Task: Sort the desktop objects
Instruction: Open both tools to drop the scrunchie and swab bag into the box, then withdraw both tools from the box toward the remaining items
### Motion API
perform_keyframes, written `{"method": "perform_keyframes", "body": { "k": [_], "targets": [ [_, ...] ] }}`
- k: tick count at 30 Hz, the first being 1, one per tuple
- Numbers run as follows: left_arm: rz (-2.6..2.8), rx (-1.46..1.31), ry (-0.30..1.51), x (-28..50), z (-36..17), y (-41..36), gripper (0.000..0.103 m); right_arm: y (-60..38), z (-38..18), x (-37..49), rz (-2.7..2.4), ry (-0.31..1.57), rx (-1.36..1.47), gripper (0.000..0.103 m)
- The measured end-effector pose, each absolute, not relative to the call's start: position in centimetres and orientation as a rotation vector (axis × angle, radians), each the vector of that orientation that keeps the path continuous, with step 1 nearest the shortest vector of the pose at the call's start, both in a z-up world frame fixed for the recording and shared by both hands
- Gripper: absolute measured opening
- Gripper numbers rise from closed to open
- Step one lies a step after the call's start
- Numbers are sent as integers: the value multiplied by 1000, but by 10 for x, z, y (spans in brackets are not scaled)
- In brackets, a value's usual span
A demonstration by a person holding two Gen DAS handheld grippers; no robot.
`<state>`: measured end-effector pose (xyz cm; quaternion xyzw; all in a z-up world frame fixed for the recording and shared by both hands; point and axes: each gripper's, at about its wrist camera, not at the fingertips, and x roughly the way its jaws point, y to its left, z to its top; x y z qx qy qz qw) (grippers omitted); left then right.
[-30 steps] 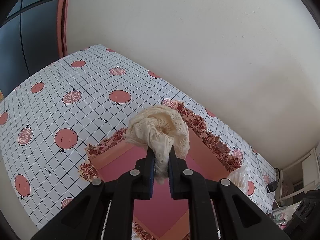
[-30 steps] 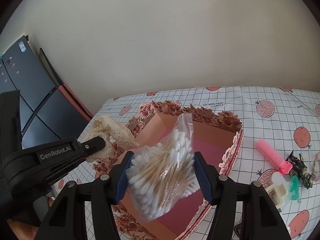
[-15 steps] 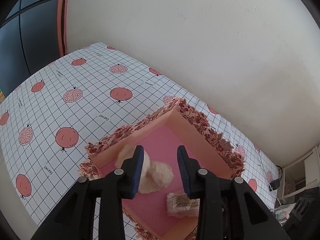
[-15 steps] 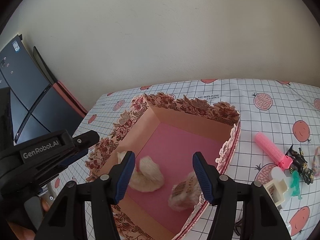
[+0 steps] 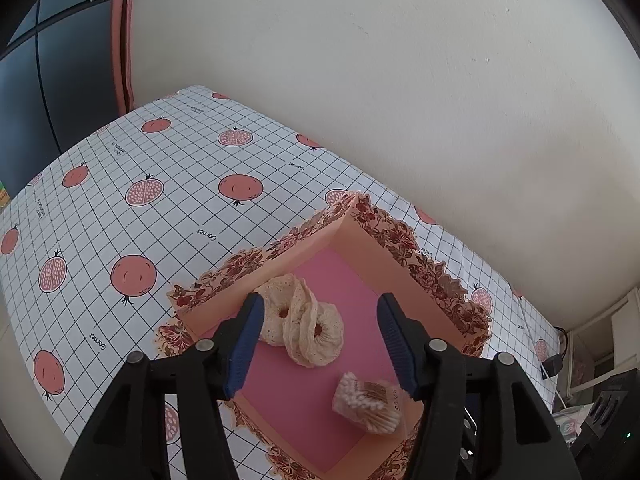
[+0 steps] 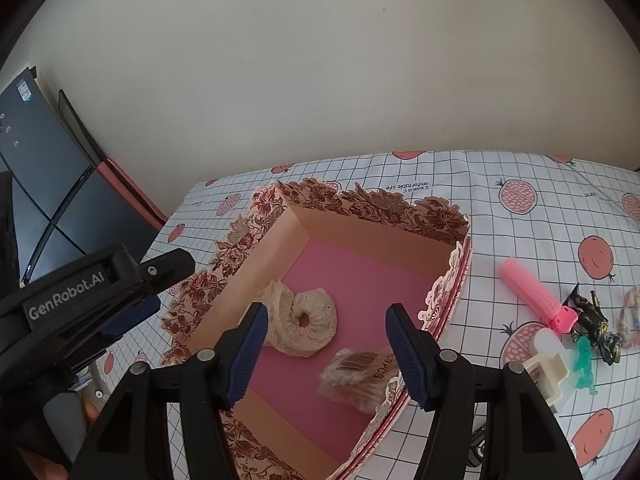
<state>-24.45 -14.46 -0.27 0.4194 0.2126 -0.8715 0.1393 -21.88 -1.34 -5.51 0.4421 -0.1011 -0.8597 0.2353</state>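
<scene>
- Box (image 6: 372, 236): open, pink floor, floral scalloped rim; sits centre of the right wrist view and lower centre of the left wrist view, on the surface (image 5: 160, 216) with its grid-and-pomegranate cloth.
- Sorted so far, by the look of it: two items lie on the box floor.
  - Lace scrunchie (image 5: 304, 324): cream, twisted into two loops, near the left inner wall of the box; nothing touches it.
  - Bag of cotton swabs (image 6: 360, 376): clear plastic with a barcode label, lying on its side against the lower right wall of the box.
- Left hand-held gripper (image 5: 320, 344): jaws apart, having just been opening; the scrunchie shows between them in the frame but lies below on the box floor, free of the pads.
- Right hand-held gripper (image 6: 324, 350): jaws apart, nothing clamped; it hangs above the box with the swab bag below its right finger.
- Left to sort, judging by what lies outside the box at the right edge of the right wrist view:
  - Pink hair roller (image 6: 536, 296), lying diagonally.
  - Small white container (image 6: 548, 356), just beside the roller's lower end.
  - Dark hair clip with gold flecks (image 6: 596, 328).
  - Teal plastic figure (image 6: 584, 364).
  - Pastel braided band (image 6: 632, 316), partly cut off by the frame edge.
- Obstacles: the raised box wall stands between the box floor and the remaining pile; those items lie close together, some touching, so picking one alone looks fiddly.
- Surroundings: plain cream wall behind; dark panelled screen (image 6: 44, 184) at upper left.
</scene>
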Motion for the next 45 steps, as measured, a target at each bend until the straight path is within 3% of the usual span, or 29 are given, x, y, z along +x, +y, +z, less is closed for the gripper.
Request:
{"method": "perform_keyframes", "body": {
  "k": [11,13,20,27,35,37,45],
  "targets": [
    [-2477,1198,611,-240,0,-149,69,-8,-49,-219,-2372,-296,1206,75],
    [-2480,1195,606,-240,0,-149,81,-6,-47,-219,-2378,-304,1205,77],
    [-2486,1198,598,-241,1,-145,81,4,-44,-222,-2399,-319,1214,79],
    [-2478,1215,586,-243,0,-141,85,10,-40,-223,-2405,-332,1208,99],
    [-2496,1195,560,-243,3,-132,93,17,-35,-224,-2417,-324,1203,103],
    [-2502,1186,557,-243,5,-129,103,19,-33,-224,-2420,-317,1199,103],
    [-2515,1154,538,-243,10,-119,103,29,-29,-224,-2433,-312,1202,103]
  ]
}}
